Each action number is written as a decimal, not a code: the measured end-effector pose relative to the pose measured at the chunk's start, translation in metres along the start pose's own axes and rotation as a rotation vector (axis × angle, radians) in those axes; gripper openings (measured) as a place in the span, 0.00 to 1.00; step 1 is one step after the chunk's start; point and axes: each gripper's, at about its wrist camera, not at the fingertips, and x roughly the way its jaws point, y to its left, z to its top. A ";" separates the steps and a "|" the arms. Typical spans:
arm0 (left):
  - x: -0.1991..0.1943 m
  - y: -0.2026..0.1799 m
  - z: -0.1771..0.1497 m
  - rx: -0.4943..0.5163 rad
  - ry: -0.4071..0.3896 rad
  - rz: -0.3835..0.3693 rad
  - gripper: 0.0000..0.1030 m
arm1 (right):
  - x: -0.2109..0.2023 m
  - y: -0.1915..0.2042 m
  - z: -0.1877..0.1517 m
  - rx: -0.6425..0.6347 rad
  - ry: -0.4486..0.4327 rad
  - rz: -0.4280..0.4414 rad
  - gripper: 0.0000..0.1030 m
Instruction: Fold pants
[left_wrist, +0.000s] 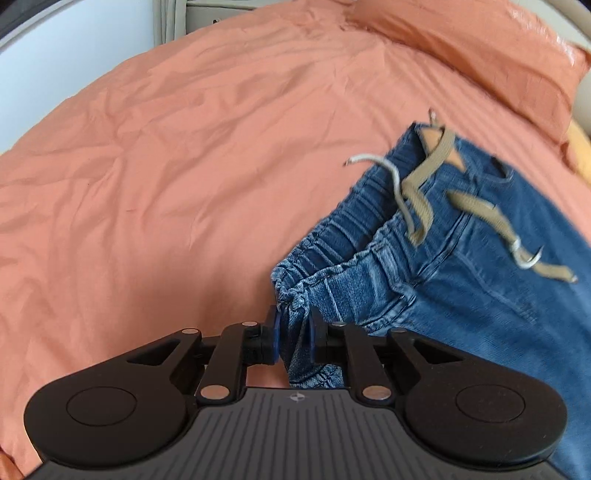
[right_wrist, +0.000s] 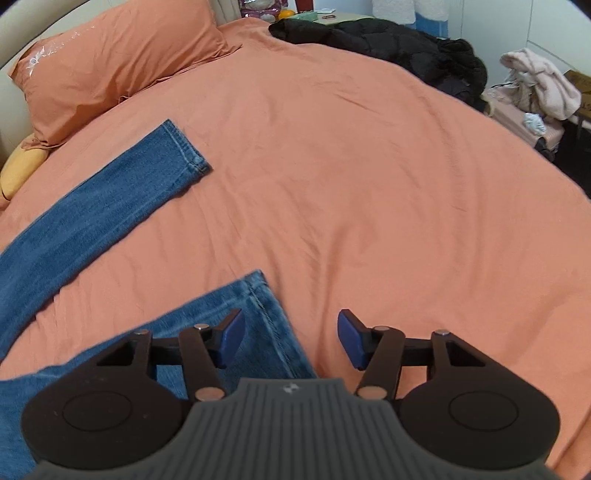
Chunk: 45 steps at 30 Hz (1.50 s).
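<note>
Left wrist view showed the left gripper (left_wrist: 293, 332) clenched on the jeans' (left_wrist: 461, 258) waistband corner, ready to lift it for a fold. Right gripper (right_wrist: 290, 341) hovered released over the near hem (right_wrist: 266, 314); jeans lay spread on the bed (right_wrist: 369, 184).

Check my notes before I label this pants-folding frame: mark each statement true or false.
1. The left hand-held gripper is clamped on the jeans' waistband. True.
2. The right hand-held gripper grips a leg hem. False: it is open above the near leg's hem, pressing nothing.
3. The jeans lie on an orange bed cover. True.
4. The two legs are stacked together. False: they lie apart.
</note>
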 end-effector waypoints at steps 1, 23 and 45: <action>0.001 -0.001 0.001 -0.002 0.007 0.010 0.15 | 0.008 0.002 0.004 0.000 0.000 0.006 0.51; 0.010 -0.035 -0.004 0.105 0.010 0.189 0.16 | 0.038 -0.029 0.034 0.110 0.044 0.286 0.53; 0.003 -0.036 -0.005 0.107 -0.005 0.172 0.16 | 0.011 -0.025 0.024 0.053 -0.039 0.130 0.36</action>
